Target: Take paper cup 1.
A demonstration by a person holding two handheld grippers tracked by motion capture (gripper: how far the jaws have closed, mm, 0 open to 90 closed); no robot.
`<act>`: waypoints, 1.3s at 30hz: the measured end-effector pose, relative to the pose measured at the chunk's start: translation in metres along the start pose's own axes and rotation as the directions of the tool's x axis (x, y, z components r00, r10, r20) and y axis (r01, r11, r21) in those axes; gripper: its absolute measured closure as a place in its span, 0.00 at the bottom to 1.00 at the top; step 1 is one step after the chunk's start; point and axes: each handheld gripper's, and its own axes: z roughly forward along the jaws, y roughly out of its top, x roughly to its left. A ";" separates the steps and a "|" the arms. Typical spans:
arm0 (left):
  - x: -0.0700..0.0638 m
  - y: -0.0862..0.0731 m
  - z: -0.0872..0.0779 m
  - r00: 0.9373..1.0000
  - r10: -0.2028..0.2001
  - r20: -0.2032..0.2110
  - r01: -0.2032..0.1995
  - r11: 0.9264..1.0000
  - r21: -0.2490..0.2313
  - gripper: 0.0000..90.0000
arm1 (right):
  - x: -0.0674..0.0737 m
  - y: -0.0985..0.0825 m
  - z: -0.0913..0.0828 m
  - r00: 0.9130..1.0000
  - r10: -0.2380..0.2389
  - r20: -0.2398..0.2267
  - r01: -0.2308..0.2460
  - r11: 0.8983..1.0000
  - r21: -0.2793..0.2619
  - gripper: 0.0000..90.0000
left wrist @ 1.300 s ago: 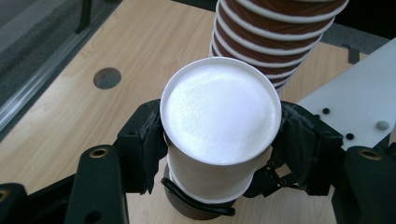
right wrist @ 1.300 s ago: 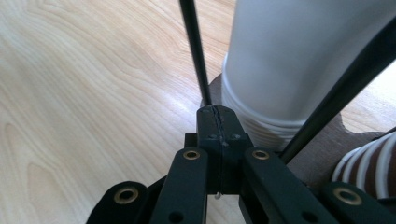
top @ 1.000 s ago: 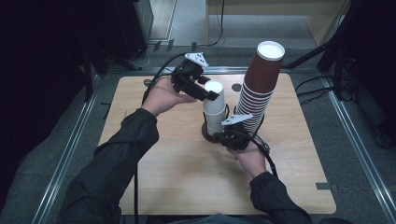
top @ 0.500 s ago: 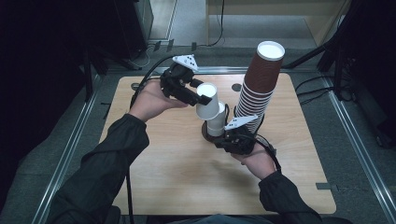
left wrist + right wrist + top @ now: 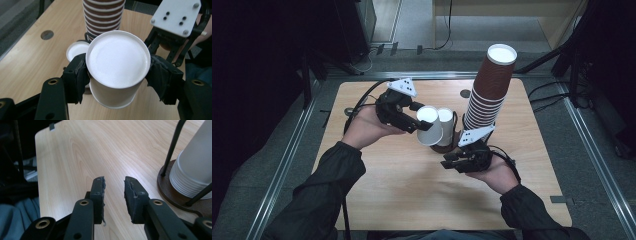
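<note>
**A:** Reading from the left, what does the left gripper (image 5: 414, 121) hold?

**B:** A white paper cup (image 5: 430, 125), upside down and tilted, clamped across its wall between both pads; in the left gripper view the cup (image 5: 117, 63) sits bottom-up between the jaws. It is clear of the white stack (image 5: 446, 123) just beyond its jaws, which stands in a dark wire holder (image 5: 447, 147) on the wooden table (image 5: 377, 175).

**A:** And beyond that?

**B:** The tall brown cup stack (image 5: 489, 87) rises just behind the right gripper (image 5: 451, 161), which lies low beside the holder's base.

**A:** The right gripper's state?

**B:** Its jaws have just been opening; in the right gripper view they stand apart with bare table between them, the white stack (image 5: 192, 172) off to one side. Released, holding nothing.

**A:** Progress?

**B:** By my judgement, one cup is separated from the white stack. Setting it down or placing it elsewhere remains; where it belongs cannot be told.
</note>
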 end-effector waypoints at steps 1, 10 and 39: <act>-0.001 -0.003 0.000 1.000 -0.003 0.000 0.003 1.000 0.002 0.39 | 0.000 0.000 0.000 1.000 -0.010 -0.005 0.010 1.000 -0.001 0.74; -0.012 -0.034 0.009 1.000 -0.024 0.002 0.024 1.000 0.003 0.39 | -0.005 -0.005 -0.002 0.999 -0.026 -0.044 0.027 1.000 0.010 0.64; -0.036 -0.091 0.066 0.982 -0.046 0.181 0.054 0.998 -0.041 0.39 | -0.003 -0.013 0.011 0.985 -0.094 -0.142 0.088 0.995 -0.049 0.26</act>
